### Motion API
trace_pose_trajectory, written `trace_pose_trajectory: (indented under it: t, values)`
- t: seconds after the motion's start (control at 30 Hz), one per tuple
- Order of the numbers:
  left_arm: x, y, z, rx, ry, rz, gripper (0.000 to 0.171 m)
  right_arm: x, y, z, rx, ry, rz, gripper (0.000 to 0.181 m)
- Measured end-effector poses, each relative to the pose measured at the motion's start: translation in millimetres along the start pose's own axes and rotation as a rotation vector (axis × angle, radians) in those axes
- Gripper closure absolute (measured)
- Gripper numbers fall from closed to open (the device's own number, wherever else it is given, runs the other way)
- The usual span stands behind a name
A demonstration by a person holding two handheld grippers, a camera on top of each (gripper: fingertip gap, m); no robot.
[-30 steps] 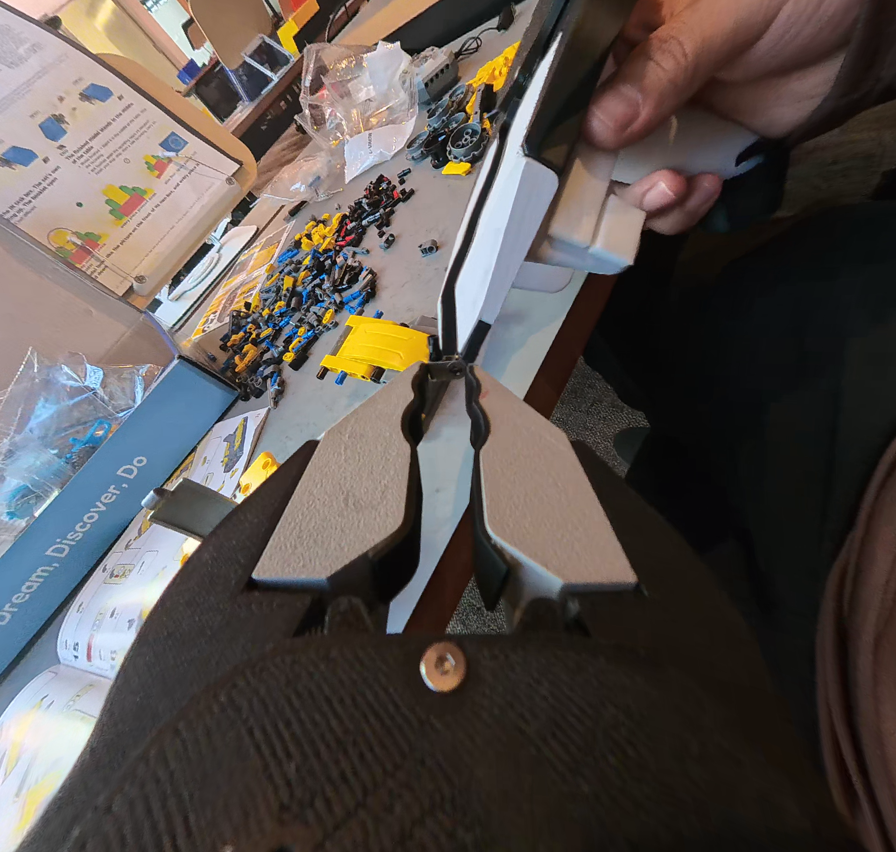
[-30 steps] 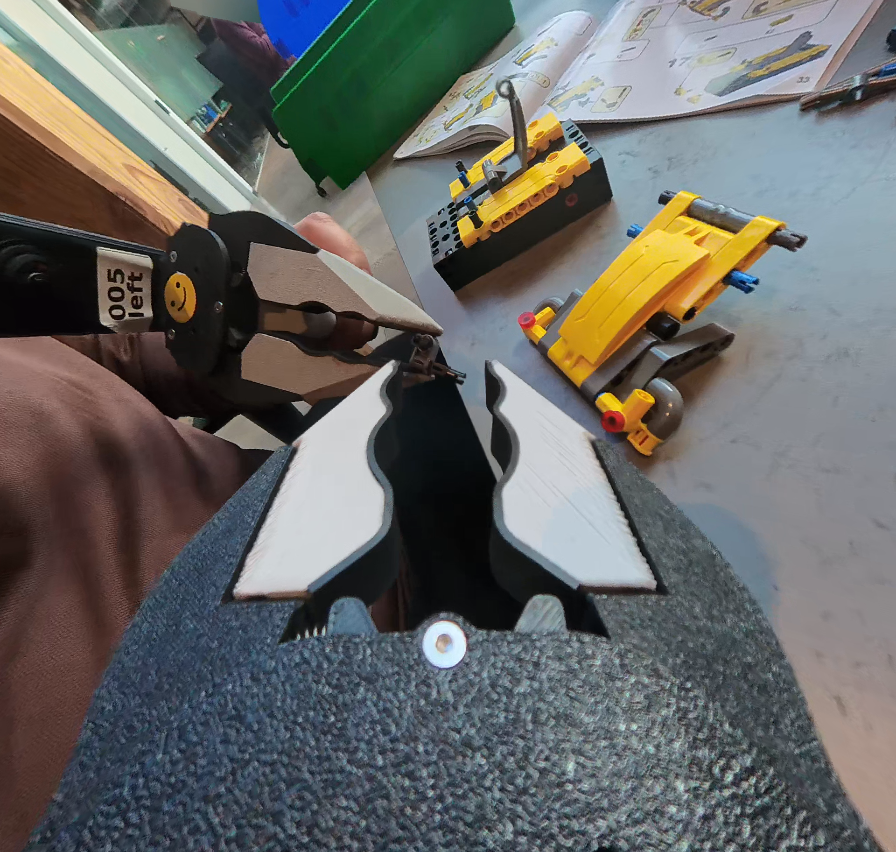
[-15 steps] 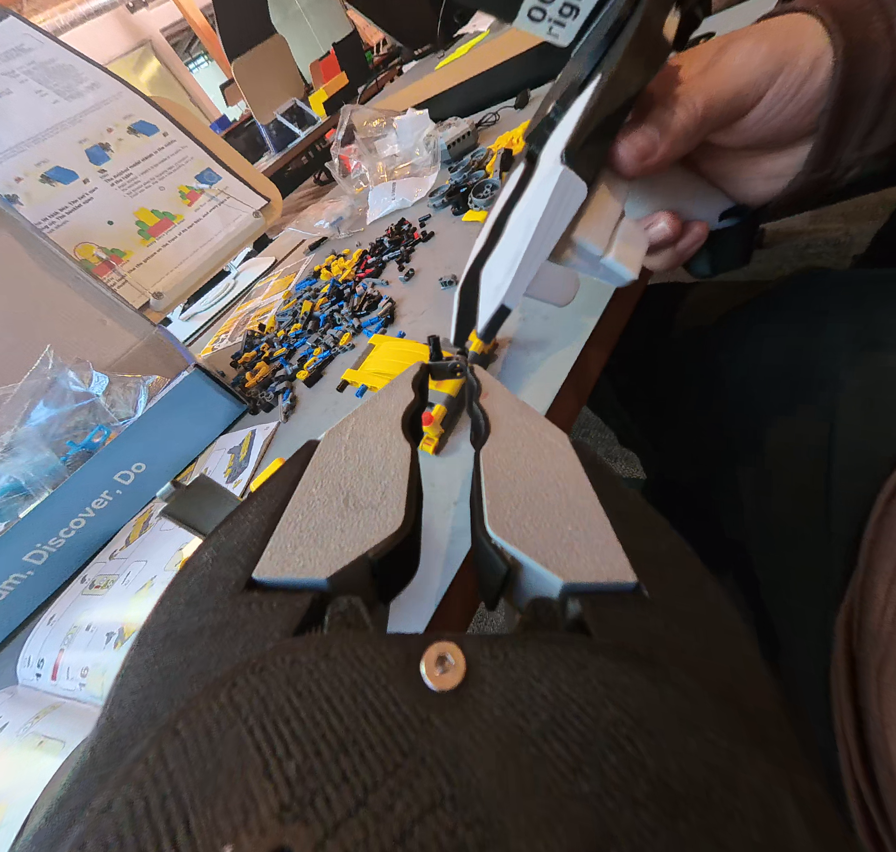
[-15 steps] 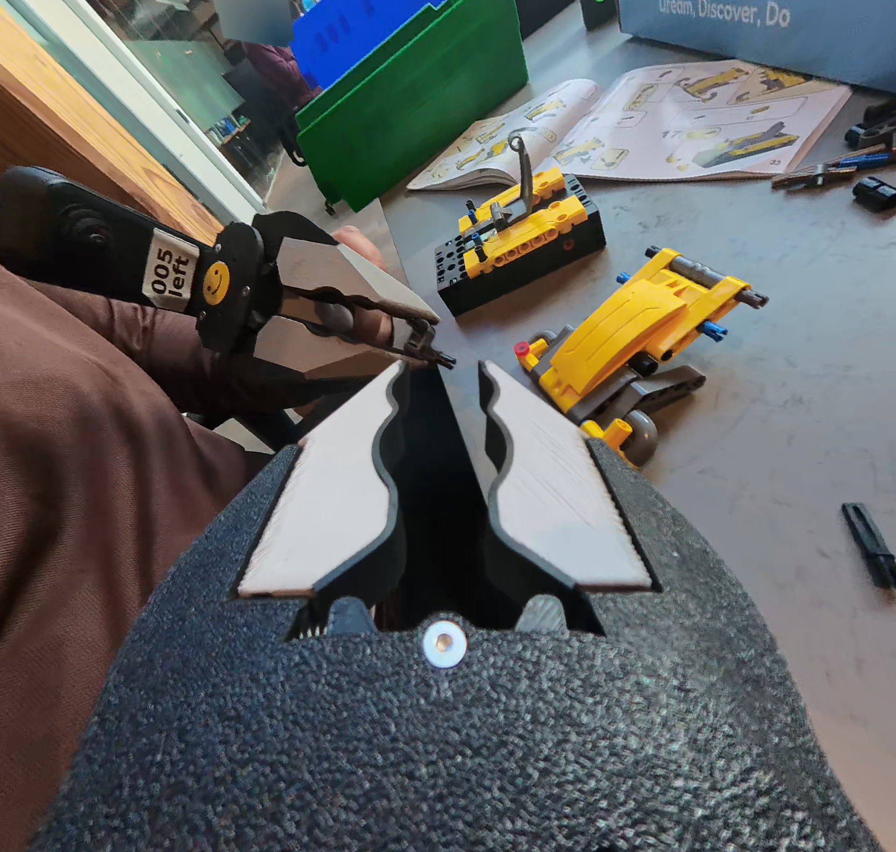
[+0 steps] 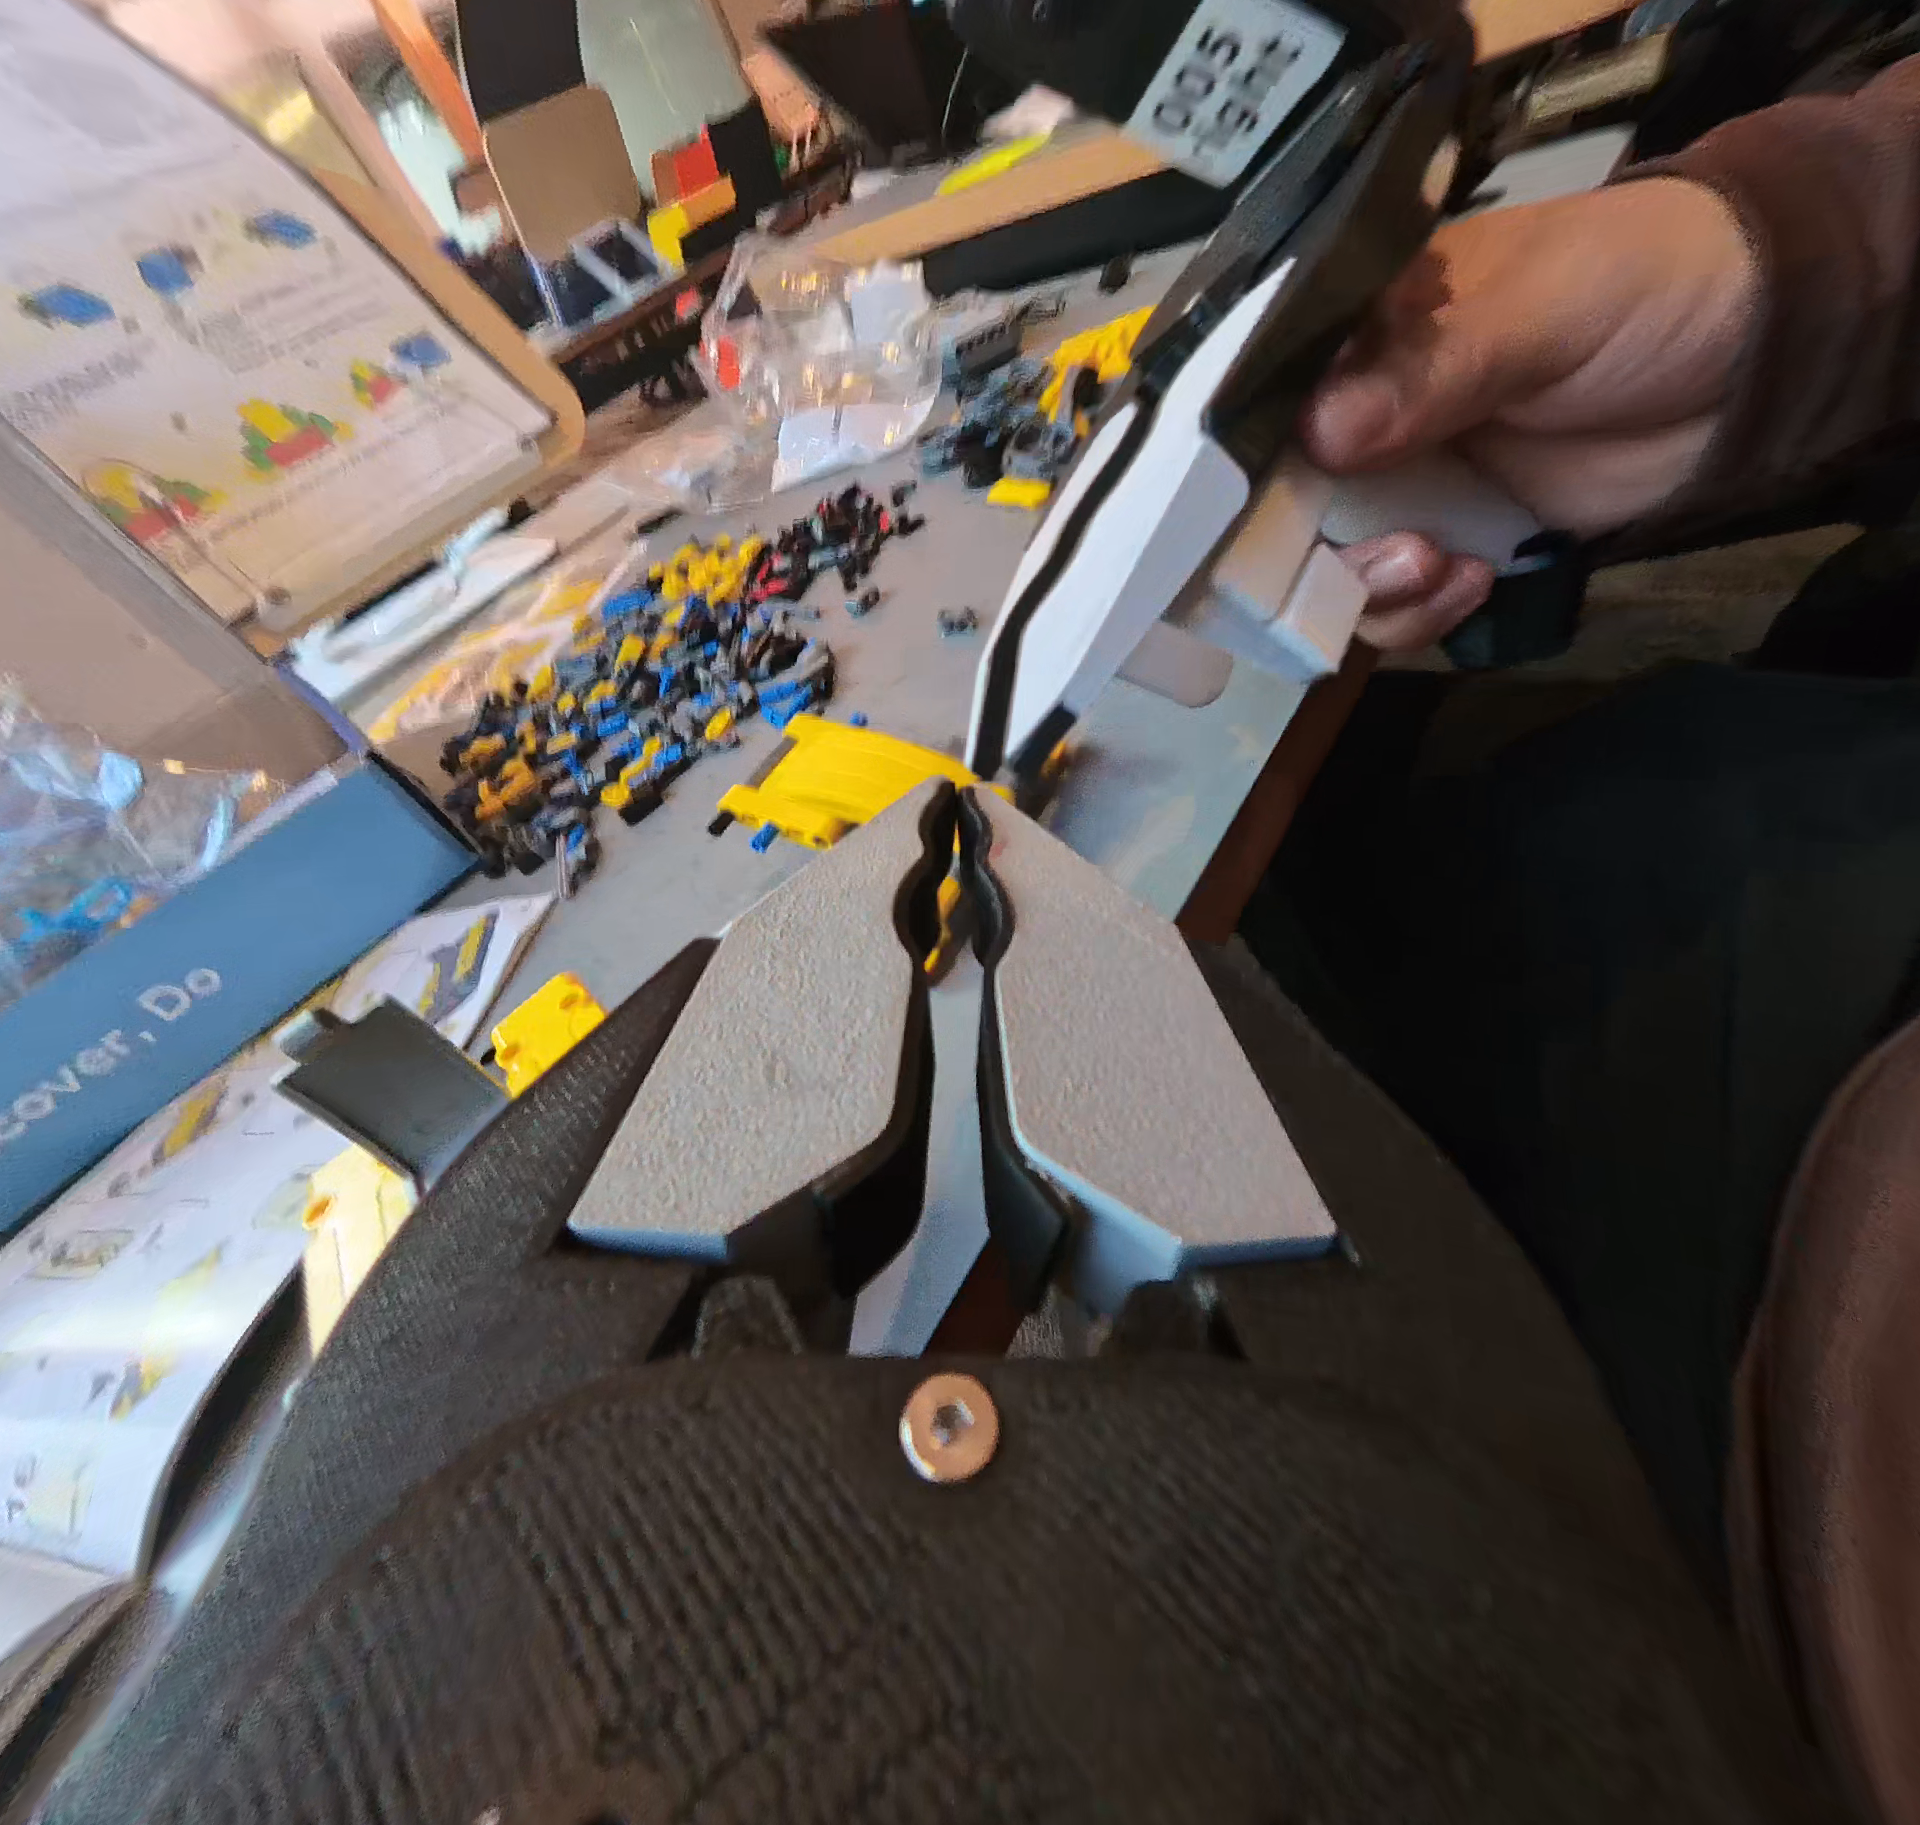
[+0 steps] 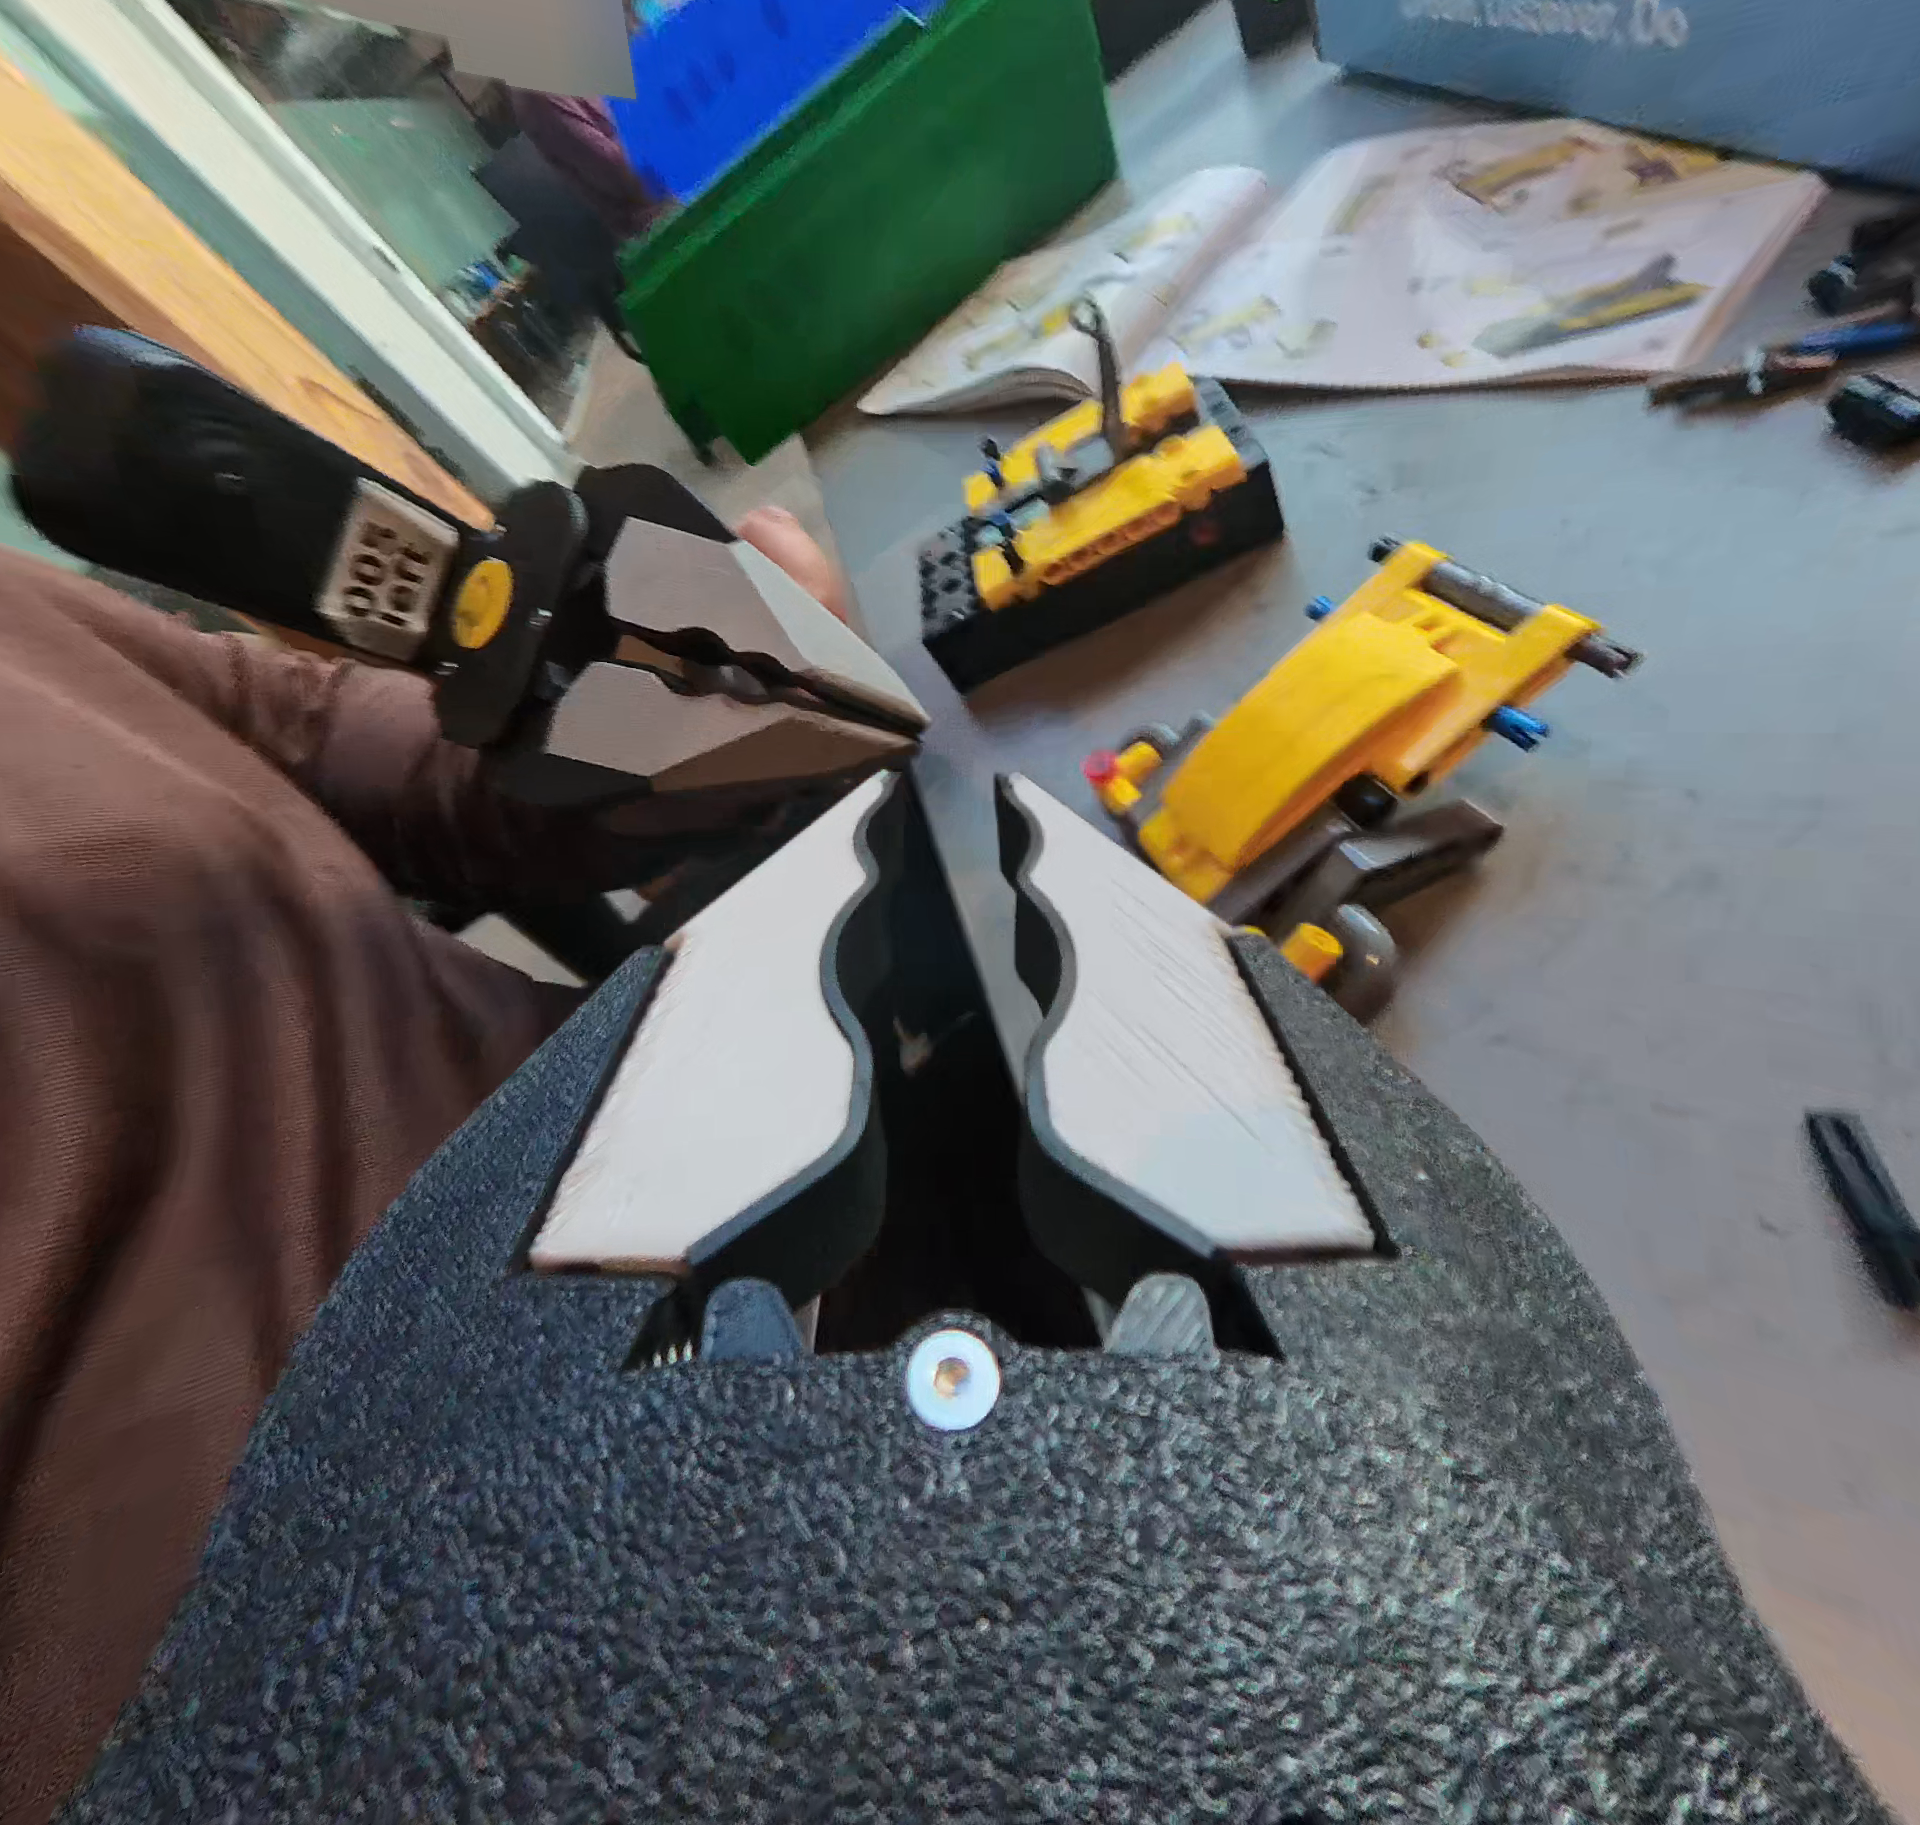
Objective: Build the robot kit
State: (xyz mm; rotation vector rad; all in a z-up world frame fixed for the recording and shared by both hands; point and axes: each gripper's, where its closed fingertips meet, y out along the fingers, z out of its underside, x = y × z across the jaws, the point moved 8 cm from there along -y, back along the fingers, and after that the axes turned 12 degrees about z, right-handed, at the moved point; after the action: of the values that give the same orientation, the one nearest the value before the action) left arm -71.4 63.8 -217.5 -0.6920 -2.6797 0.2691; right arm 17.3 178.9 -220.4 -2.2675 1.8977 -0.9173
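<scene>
The left tongs (image 5: pixel 956 819) were pressed shut, tip against tip. I could see no piece between them, only some yellow showing through the wavy gap behind the tips. The right tongs (image 6: pixel 945 788) stood a little apart, a narrow gap with nothing in it. Their tips were almost touching the tips of the left ones, which met them from the side. A hand (image 5: pixel 1538 373) gripped the right handle.

Both pairs hung at the very edge of the surface (image 6: pixel 1558 996), partly over the person's lap and brown sleeve (image 6: pixel 208 944). Just beside the right tongs lay a yellow model (image 6: pixel 1340 736) with grey parts. A black-and-yellow block (image 6: pixel 1101 539) lay farther on, then an open booklet (image 6: pixel 1455 258), a green bin (image 6: pixel 883 206) and a blue box (image 6: pixel 1558 19). In the left view a yellow panel (image 5: pixel 842 778) lay near the tips, and behind it a heap of small parts (image 5: pixel 644 705).

In my opinion the danger was in this closeness — the two pairs of tips could knock each other with a small slip of either hand. If something tiny was hidden in the left tongs, it could spring out, and so near the edge it would drop into the lap or to the floor. The right tongs could also push the yellow model — it lay loose, just beside them.
</scene>
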Motion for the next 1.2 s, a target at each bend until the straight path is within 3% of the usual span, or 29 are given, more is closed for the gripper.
trace_pose_trajectory:
  t: [0.07, 0.17, 0.33, 0.47, 0.57, 0.83, 1.0, 1.2]
  values:
    - [7, 14, 8, 0.099, -0.011, -0.038, 0.171, -9, 8, -2, 0.010, -0.053, 0.169, 0.179]
    - [7, 13, 3, 0.068, -0.040, -0.026, 0.171, 3, 7, -13, -0.029, -0.160, 0.134, 0.177]
    - [8, -3, 4, 0.026, -0.080, 0.004, 0.171, -3, -2, -5, -0.048, -0.135, 0.104, 0.173]
    - [13, -7, 10, 0.050, -0.106, -0.003, 0.171, -11, -17, -8, -0.110, -0.176, 0.193, 0.172]
    - [0, -17, 18, 0.077, -0.210, 0.013, 0.171, -7, -33, 4, -0.161, -0.112, 0.234, 0.173]
    - [-86, -79, 16, 0.114, -0.301, 0.000, 0.171, 72, -75, 83, -0.105, -0.115, 0.328, 0.169]
    - [-167, -113, 7, 0.127, -0.405, 0.045, 0.161, 141, -96, 152, -0.021, -0.153, 0.358, 0.168]
    - [-257, -154, -6, 0.177, -0.311, 0.009, 0.156, 229, -111, 219, 0.062, -0.162, 0.294, 0.166]
